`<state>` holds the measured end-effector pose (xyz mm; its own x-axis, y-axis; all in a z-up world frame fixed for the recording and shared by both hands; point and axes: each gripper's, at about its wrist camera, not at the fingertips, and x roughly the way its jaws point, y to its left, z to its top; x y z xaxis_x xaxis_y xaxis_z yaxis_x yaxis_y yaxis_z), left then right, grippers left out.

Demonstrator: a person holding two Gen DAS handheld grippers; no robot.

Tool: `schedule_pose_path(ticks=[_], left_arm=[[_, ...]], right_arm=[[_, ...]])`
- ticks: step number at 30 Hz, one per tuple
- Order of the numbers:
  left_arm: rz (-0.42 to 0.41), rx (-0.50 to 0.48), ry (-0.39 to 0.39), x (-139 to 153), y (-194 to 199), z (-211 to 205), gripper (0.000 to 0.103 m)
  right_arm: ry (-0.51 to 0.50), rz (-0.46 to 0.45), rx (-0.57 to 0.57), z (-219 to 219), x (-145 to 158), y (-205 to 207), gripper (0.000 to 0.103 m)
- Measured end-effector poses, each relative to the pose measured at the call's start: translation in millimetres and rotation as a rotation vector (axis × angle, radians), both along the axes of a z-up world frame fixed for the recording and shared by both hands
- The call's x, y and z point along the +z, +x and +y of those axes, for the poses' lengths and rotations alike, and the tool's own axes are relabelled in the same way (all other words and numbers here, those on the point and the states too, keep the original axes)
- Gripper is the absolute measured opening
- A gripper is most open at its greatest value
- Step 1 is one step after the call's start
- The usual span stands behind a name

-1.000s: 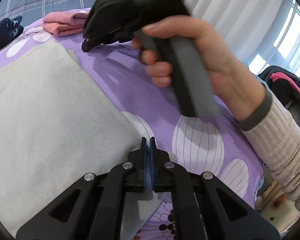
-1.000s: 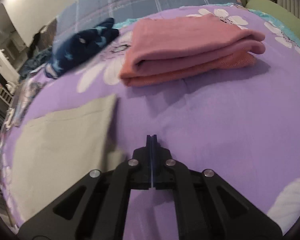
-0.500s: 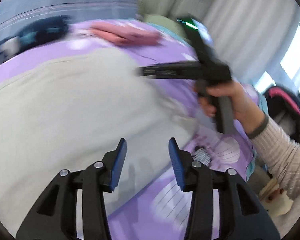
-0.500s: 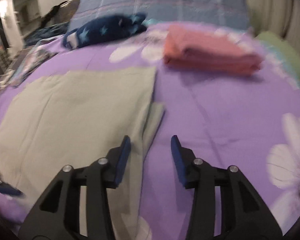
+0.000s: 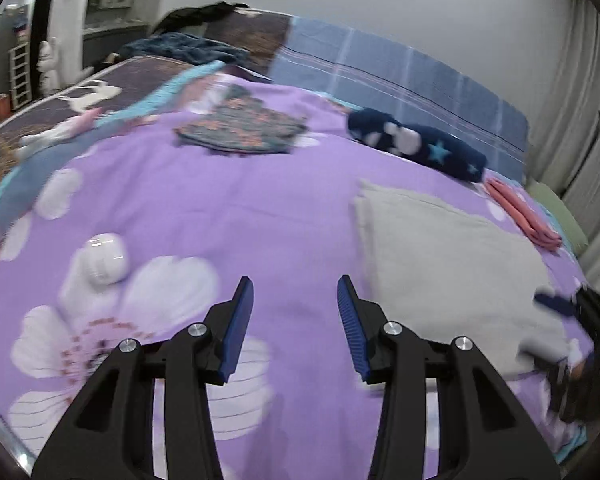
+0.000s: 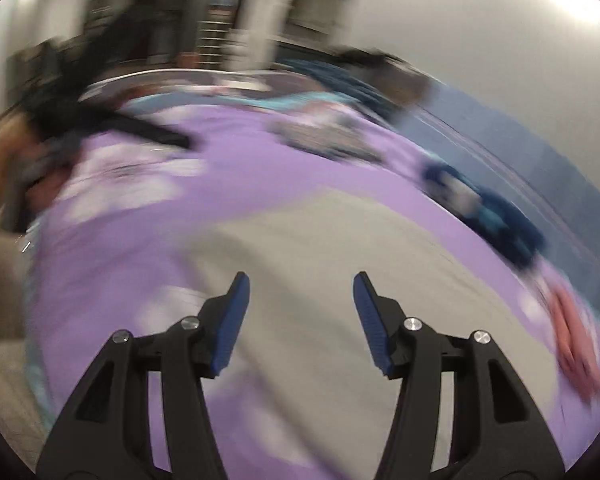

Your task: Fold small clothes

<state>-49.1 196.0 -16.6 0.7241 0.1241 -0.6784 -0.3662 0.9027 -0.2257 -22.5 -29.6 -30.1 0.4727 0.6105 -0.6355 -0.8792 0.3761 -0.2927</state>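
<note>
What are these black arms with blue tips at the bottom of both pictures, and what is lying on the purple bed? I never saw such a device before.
They are hand-held grippers, one in each of a person's hands; there is no robot. Each picture comes from a camera on one gripper, looking along its two fingers. The left gripper and the right gripper both stand open and hold nothing; their jaws have just been opening. On the purple flowered bedspread lies a pale grey cloth, folded flat. Behind it are a folded pink garment, a dark blue star-patterned item and a flowered dark garment. The right view is blurred.

A home bedroom: a bed [image 5: 260, 208] under a purple flowered cover, curtains [image 5: 580, 92] alongside.
</note>
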Motion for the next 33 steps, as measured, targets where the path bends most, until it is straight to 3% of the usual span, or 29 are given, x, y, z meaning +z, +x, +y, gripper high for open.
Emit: schedule_pose_path(ticks=[4, 11, 15, 17, 19, 21, 23, 29, 33], left_arm=[[0.000, 0.020, -0.037, -15, -24, 25, 0.052], [-0.015, 0.008, -0.123, -35, -23, 41, 0.054], [-0.020, -0.032, -0.166, -40, -12, 43, 0.054], [-0.018, -0.068, -0.202, -43, 0, 46, 0.055], [-0.011, -0.090, -0.210, -44, 13, 49, 0.058], [-0.005, -0.113, -0.212, -45, 26, 50, 0.058], [-0.001, -0.158, -0.226, -45, 41, 49, 0.058], [0.053, -0.307, -0.285, -52, 89, 33, 0.063], [0.064, -0.409, -0.441, -69, 127, 25, 0.069]], right_arm=[[-0.105, -0.096, 0.076, 47, -26, -34, 0.058], [-0.249, -0.285, 0.015, 76, -68, -42, 0.057], [-0.280, -0.356, -0.030, 86, -76, -45, 0.054], [-0.285, -0.361, -0.045, 95, -79, -43, 0.049], [-0.285, -0.344, -0.057, 103, -82, -37, 0.038], [-0.299, -0.328, -0.046, 110, -87, -35, 0.013], [-0.287, -0.353, -0.038, 110, -87, -38, 0.007], [-0.159, -0.289, -0.053, 96, -51, -36, 0.004], [-0.114, -0.208, -0.081, 95, -35, -27, 0.003]])
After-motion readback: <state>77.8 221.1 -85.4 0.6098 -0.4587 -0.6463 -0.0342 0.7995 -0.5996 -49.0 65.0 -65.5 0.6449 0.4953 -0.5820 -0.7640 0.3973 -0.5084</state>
